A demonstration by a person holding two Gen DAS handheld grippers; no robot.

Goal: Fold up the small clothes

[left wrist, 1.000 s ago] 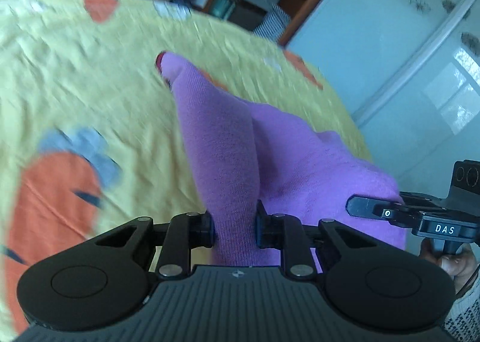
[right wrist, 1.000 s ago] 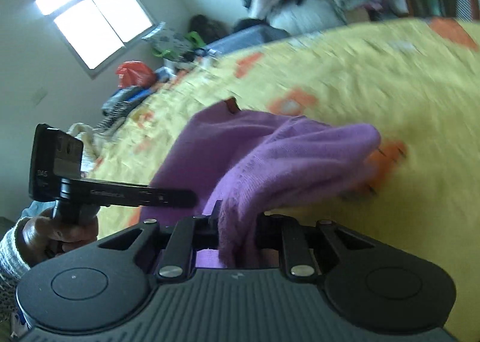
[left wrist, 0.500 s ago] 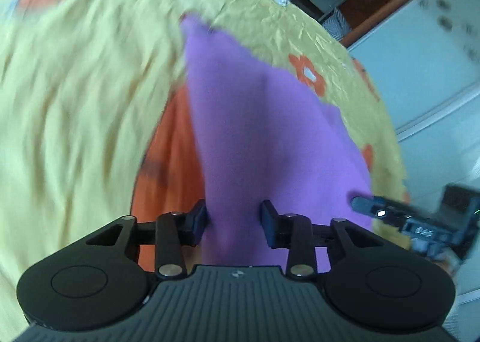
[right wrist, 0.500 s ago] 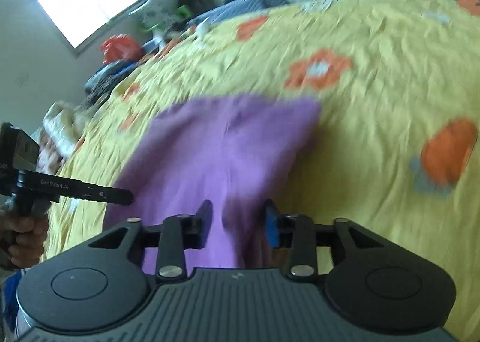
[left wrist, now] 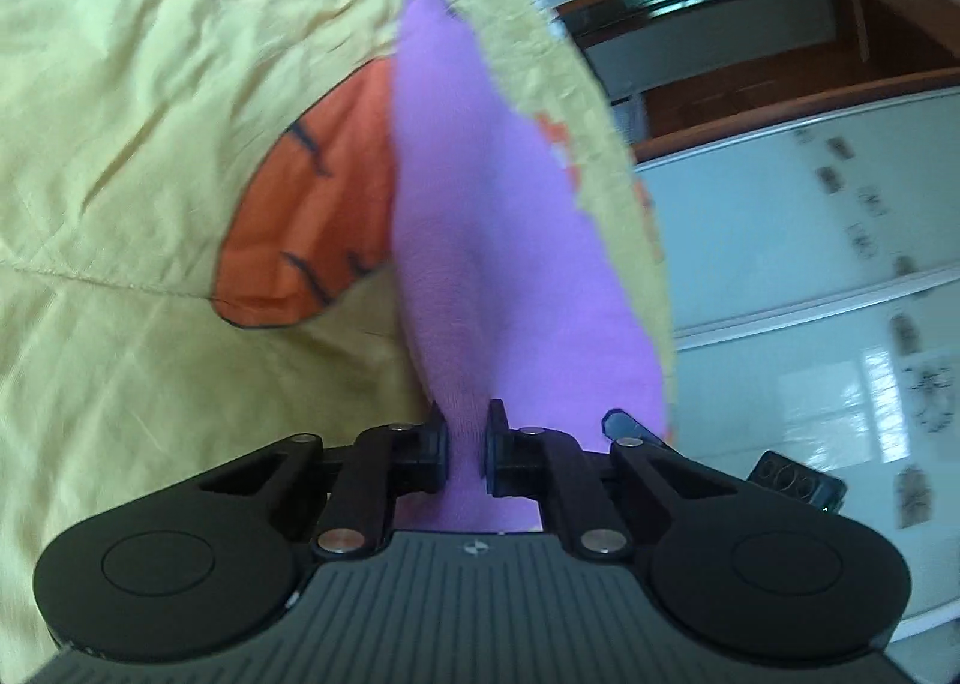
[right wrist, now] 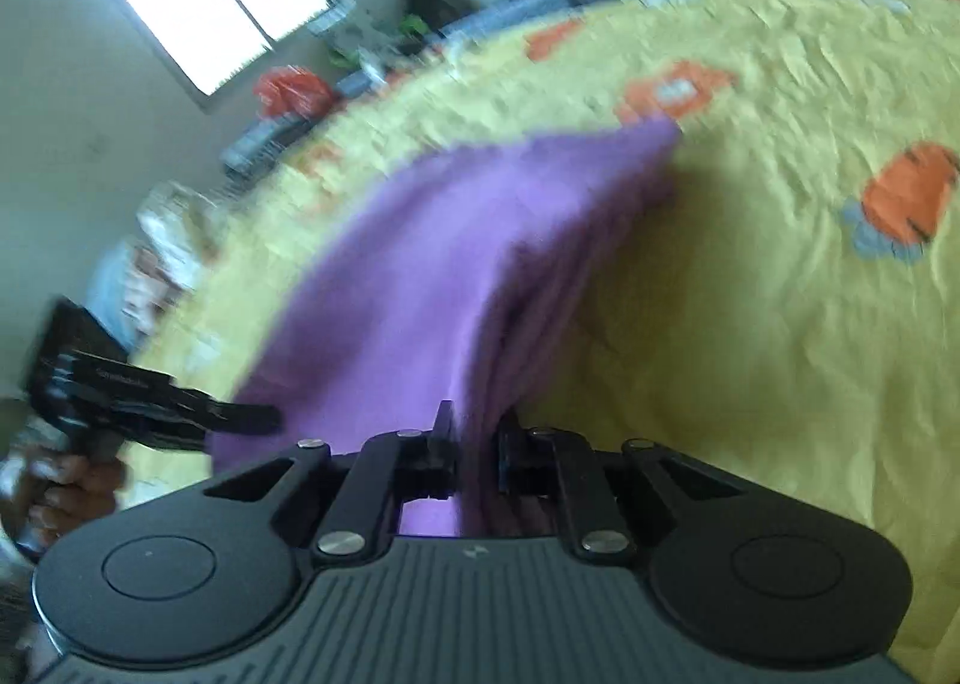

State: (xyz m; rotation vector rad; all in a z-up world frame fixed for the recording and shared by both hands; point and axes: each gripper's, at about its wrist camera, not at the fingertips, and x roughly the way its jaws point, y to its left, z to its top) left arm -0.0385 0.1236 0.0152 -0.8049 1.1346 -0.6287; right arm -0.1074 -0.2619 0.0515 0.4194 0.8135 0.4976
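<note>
Lowered since a second ago, the purple garment [left wrist: 480,240] now lies stretched on the yellow bedspread [left wrist: 150,144], its long axis running away from both cameras toward a far corner. Left gripper [left wrist: 467,447] and right gripper [right wrist: 477,453] have just closed their jaws, each clenched on the near hem, beside an orange carrot print [left wrist: 312,228].

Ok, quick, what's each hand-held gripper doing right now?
Left hand-held gripper: just closed, pinching the purple knit garment.
Right hand-held gripper: just closed, pinching the same garment.
</note>
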